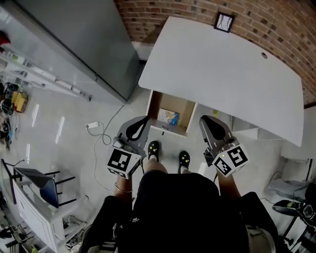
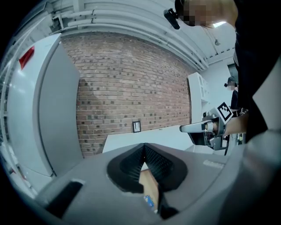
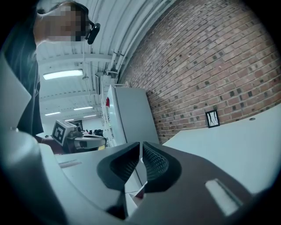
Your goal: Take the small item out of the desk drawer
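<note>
Left gripper and right gripper: ribbed jaws together, empty, flanking the open wooden drawer. The small blue-printed item lies inside, below the white desk edge.

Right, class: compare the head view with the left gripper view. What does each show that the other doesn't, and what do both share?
Head view only: the person's shoes, a white charger with its cable on the floor, and the marker cube on the left tool.

Left gripper view only: the ceiling, and that tool's shut jaws close up, nothing between them.

Both: the brick wall, framed picture, white desk, grey cabinet, right tool, open drawer and the small blue item inside it.
</note>
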Demonstrator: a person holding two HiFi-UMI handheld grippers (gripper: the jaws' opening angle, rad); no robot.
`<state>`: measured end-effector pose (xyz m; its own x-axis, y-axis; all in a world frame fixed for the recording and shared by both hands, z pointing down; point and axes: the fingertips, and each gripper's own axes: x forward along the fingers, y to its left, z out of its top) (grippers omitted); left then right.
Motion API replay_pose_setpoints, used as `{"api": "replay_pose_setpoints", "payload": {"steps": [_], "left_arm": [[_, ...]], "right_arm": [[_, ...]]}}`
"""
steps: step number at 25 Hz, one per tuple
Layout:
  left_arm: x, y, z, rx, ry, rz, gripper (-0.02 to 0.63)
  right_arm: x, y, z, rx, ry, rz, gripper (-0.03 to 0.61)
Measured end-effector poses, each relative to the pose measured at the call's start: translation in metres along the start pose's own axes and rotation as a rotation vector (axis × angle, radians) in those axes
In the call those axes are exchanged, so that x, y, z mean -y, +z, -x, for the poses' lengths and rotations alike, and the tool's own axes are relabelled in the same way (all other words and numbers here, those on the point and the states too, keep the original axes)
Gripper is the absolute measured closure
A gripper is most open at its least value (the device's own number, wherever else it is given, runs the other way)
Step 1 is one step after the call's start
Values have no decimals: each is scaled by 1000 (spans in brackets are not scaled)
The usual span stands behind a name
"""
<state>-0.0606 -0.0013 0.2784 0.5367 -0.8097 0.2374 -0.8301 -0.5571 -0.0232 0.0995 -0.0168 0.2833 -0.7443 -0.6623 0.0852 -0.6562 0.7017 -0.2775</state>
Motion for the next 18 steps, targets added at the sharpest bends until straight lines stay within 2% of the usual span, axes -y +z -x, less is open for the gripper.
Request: {"api": "replay_pose_setpoints", "payload": {"steps": [6, 14, 18], "left_arm": [[-36, -8, -11, -32, -65, -28, 613], [-65, -62, -35, -160, -140, -62, 612], [-68, -84, -53, -189, -184, -60, 612]], "right_arm": [[-4, -8, -30, -15, -63, -6, 566], [1, -48, -65, -116, -118, -2, 566], [12, -69, -77, -148, -143, -15, 565]]}}
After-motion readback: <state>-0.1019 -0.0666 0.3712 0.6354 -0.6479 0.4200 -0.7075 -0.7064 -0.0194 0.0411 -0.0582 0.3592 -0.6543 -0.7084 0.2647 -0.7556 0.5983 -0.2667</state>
